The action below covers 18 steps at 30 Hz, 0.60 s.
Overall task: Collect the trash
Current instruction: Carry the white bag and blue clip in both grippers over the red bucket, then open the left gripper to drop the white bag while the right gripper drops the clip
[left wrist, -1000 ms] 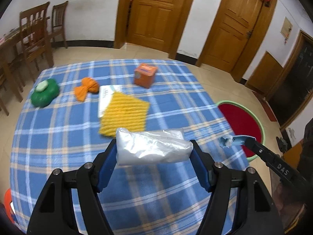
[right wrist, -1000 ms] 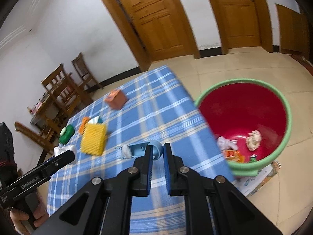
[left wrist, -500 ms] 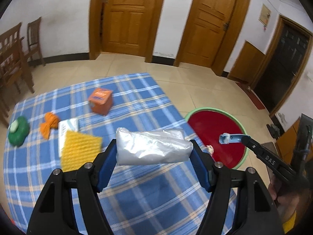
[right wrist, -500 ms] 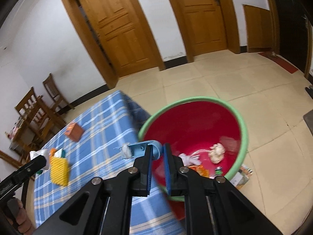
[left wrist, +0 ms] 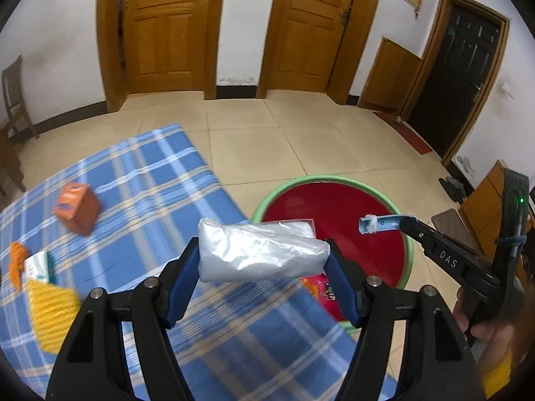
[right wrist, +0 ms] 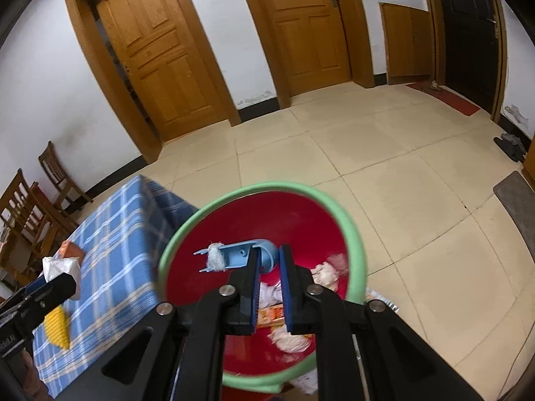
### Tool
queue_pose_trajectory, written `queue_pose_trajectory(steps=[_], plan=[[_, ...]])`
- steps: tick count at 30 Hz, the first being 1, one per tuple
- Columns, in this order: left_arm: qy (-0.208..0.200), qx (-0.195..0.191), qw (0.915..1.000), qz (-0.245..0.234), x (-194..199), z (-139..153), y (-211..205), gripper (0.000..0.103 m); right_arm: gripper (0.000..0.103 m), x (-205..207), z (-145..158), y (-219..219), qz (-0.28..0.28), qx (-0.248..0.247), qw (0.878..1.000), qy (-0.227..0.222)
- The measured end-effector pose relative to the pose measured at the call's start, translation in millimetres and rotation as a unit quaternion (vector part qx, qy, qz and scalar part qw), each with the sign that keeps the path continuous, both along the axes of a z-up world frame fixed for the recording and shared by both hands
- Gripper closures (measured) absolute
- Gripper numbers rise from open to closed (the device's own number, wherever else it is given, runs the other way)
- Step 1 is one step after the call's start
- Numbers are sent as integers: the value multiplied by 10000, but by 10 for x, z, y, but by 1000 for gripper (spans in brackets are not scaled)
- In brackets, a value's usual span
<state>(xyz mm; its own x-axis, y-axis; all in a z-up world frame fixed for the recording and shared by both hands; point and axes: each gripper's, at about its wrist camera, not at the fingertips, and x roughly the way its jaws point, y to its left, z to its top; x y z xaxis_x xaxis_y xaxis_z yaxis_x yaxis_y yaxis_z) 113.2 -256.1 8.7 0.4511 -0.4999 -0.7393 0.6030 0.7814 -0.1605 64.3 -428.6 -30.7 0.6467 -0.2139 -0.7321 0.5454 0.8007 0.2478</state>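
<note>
The left hand-held gripper (left wrist: 264, 260) pinches a silvery plastic packet (left wrist: 257, 250) crosswise between its 2 blue pads, the packet bulging past both. It hangs over the edge of the surface (left wrist: 140, 180), which wears a blue plaid cloth, with the bin (left wrist: 406, 244) just beyond.

The right hand-held gripper (right wrist: 269, 260) has its jaws pressed together on a light-blue plastic piece (right wrist: 240, 254) with a wad of white stuff wrapped near its forked tip. It hangs above the bin's red inside. The bin, green at the rim (right wrist: 354, 234), stands on the tiled floor right beside the surface. Inside lie crumpled white tissues (right wrist: 326, 274) and an orange wrapper (right wrist: 271, 315).

On the cloth sit an orange box (left wrist: 77, 207), a yellow knitted mat (left wrist: 50, 310), a white-and-green carton (left wrist: 38, 265) partly under the mat, and a blurred orange thing (left wrist: 16, 260) at the left edge.

A hand (left wrist: 481, 327) grips the right tool's handle. Behind are 2 wooden doors (left wrist: 167, 30), a dark door (left wrist: 458, 70) and chairs (right wrist: 50, 173).
</note>
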Motion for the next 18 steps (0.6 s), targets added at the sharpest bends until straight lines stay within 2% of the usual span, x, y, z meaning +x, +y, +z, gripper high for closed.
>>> queue_pose_trajectory(steps=[8, 14, 18], plan=[[91, 99, 9995, -288, 107, -247, -476, 32, 89, 62, -152, -296, -161, -35, 9998, 91], [125, 229, 9988, -421, 92, -382, -638, 31, 88, 75, -228, -368, -159, 39, 9998, 87], [273, 253, 9986, -383, 115, -453, -659, 31, 80, 45, -236, -405, -160, 64, 9998, 43]])
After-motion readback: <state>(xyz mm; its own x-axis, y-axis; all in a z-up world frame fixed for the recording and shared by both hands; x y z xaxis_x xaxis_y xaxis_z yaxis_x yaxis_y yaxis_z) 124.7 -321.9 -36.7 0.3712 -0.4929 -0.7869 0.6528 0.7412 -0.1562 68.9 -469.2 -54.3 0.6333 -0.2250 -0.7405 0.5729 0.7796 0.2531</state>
